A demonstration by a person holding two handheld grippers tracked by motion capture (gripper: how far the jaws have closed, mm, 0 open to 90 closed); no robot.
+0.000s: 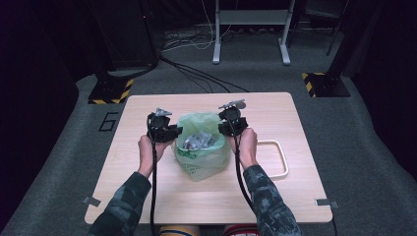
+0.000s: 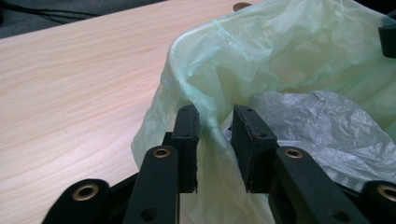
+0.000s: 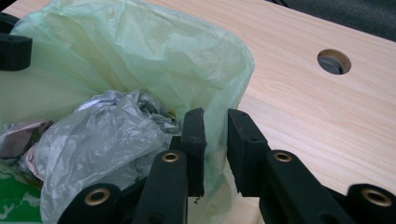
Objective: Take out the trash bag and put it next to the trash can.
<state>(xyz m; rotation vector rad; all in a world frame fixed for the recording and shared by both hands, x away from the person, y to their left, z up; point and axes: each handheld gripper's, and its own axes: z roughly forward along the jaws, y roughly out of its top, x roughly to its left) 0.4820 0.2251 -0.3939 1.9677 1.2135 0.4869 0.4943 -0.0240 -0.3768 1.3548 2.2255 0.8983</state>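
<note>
Your left gripper [image 1: 169, 132] is standing at the left rim of the green bag [image 1: 202, 157], its fingers [image 2: 187, 140] straddling the film with a gap showing, so you are not clamping it. The bag is sitting mid-counter [image 1: 147, 113], holding crumpled grey plastic [image 1: 199, 141]. Your right gripper [image 1: 232, 129] is at the right rim, fingers [image 3: 194, 140] likewise straddling the film unclamped.

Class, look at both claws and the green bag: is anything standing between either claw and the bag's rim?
Nothing visible. The green bag rim already sits between the jaws of the left claw and the right claw, with crumpled plastic lying inside.
</note>
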